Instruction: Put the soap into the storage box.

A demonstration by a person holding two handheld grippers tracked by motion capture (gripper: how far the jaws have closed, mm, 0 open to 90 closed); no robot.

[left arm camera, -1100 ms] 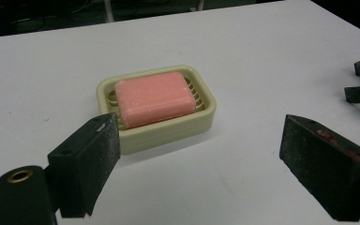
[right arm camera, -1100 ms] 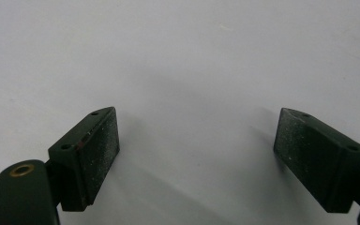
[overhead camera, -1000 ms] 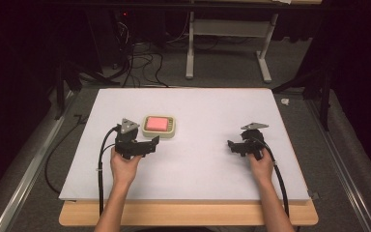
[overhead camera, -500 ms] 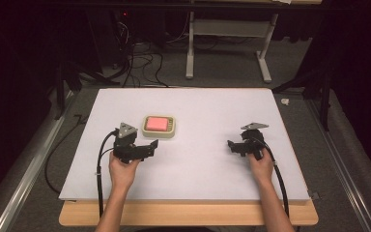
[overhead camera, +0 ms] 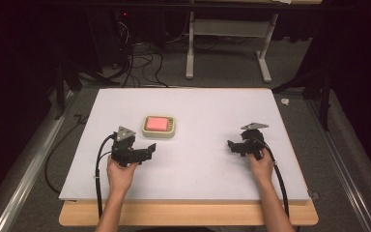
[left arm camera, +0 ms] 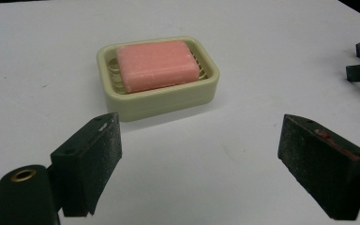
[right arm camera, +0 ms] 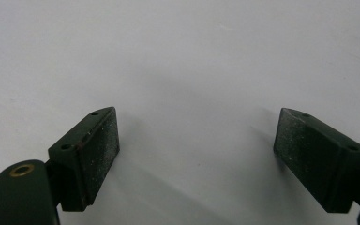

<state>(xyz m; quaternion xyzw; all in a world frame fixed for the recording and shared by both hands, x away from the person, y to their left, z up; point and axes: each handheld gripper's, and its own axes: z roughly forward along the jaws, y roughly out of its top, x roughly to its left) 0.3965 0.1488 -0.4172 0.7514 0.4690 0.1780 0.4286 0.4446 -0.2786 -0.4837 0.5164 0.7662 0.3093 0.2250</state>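
While open, left gripper [left arm camera: 201,159] faces soap dish [left arm camera: 158,77] nearby.

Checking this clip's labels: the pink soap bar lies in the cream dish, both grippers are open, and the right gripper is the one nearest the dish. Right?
Not quite. The left gripper is nearest the cream dish, as the high view shows; the right gripper sits far off across the white table. The pink soap bar does lie in the dish, and both grippers are open.
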